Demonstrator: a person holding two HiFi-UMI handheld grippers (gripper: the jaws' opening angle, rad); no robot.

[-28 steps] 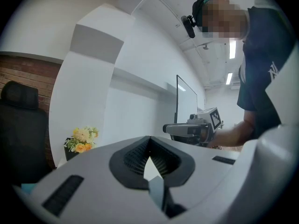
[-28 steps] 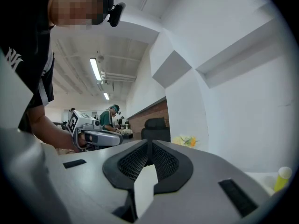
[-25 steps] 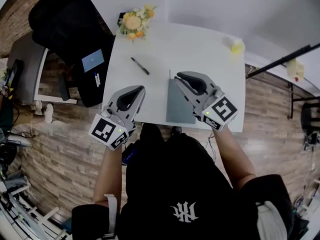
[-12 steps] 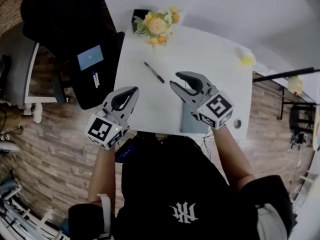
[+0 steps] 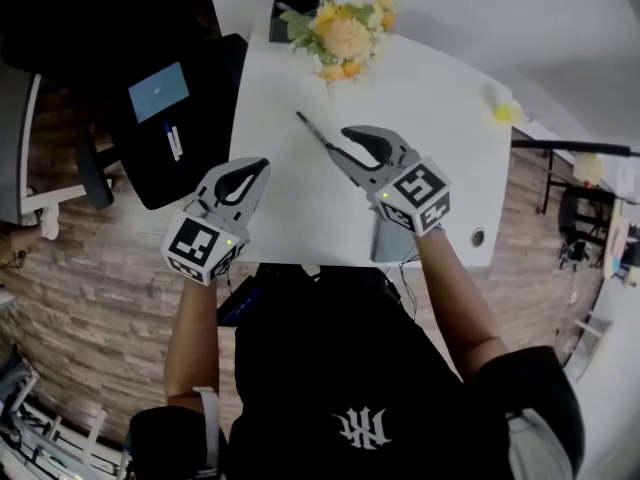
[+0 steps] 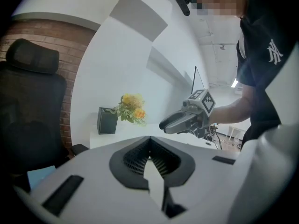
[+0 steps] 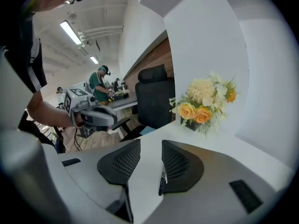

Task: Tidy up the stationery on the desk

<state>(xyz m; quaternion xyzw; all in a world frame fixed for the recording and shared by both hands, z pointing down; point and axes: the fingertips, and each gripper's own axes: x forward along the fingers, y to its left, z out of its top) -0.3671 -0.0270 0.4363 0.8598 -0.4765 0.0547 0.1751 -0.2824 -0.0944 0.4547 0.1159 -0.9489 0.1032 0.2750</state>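
Near the frame's centre, the right gripper [image 5: 337, 140], jaws just opened wide, straddles the pen [image 5: 312, 128] off-centre; closing could flick it toward the flowers [image 5: 345, 33]. The left gripper [image 5: 250, 165] hangs clenched, empty.

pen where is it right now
In the head view the pen lies on the white desk, between the flowers and the right gripper, whose fingers have just been opening; its near end sits in their gap.
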